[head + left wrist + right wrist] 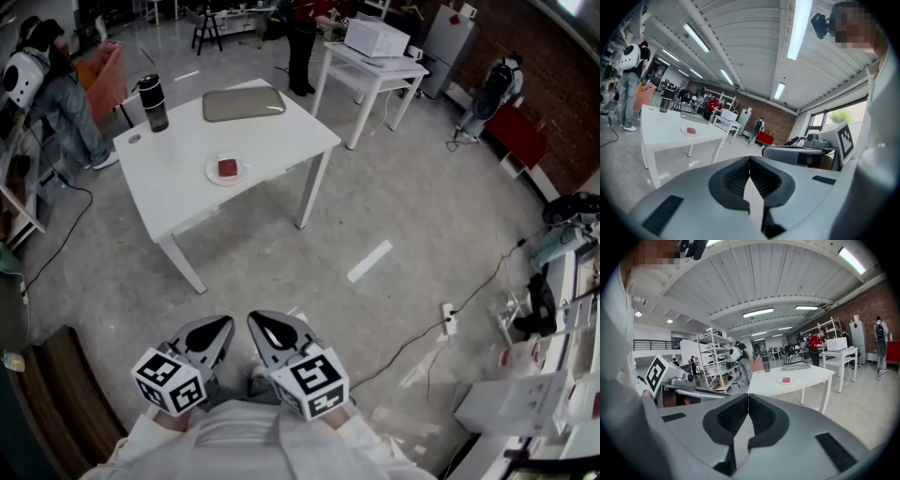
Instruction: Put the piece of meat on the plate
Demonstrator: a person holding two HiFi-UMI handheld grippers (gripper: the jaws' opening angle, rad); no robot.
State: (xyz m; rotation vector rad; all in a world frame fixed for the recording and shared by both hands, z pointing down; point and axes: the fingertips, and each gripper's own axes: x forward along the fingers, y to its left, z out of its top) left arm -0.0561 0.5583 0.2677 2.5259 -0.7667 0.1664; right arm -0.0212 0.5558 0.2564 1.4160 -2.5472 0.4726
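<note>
Sitting on one surface (187,183): one plate (213,174) holding one meat (227,168), one flask (153,102), one tray (244,103). Left gripper (223,324) and right gripper (257,320) are hovering abreast, both closed, empty.

Two white rectangular tables: a nearer table (178,187) and a farther table (366,73). One small round white plate (212,175), one red piece of meat (227,168), one dark cylindrical tumbler (153,103), one flat grey tray (244,103). Two grey grippers — left gripper (223,326), right gripper (257,321).
</note>
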